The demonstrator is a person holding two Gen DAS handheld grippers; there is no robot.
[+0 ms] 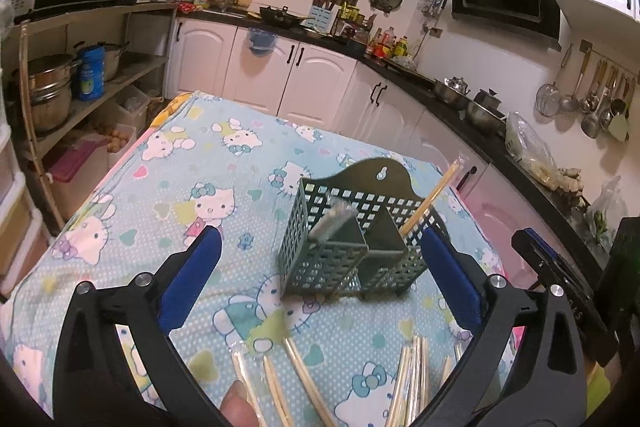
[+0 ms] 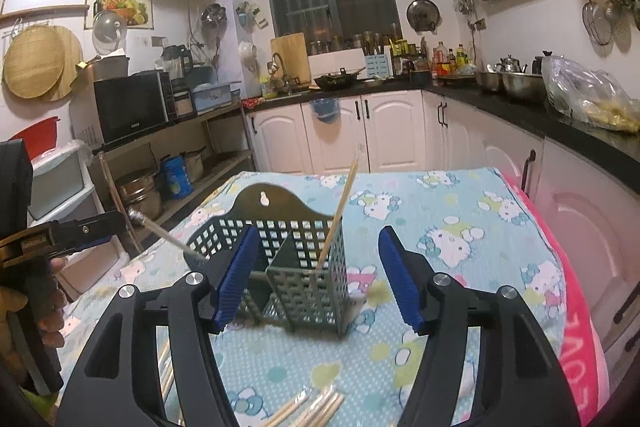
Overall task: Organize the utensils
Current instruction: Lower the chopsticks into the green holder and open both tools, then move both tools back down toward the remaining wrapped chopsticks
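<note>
Both wrist views look down, seemingly close, sharing the basket [image 1: 352,247].

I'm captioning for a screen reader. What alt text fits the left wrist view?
A green perforated utensil caddy stands on a cartoon-cat tablecloth, between the open left gripper's blue pads, with wrapped chopsticks leaning in its right compartment. More wrapped chopsticks lie nearer the camera.

Utensil holder [image 1: 352,247] standing on the table [image 1: 168,187].
Chopsticks [image 1: 430,201] are leaning inside its right compartment; more chopsticks [image 1: 304,383] are lying in front.
</note>
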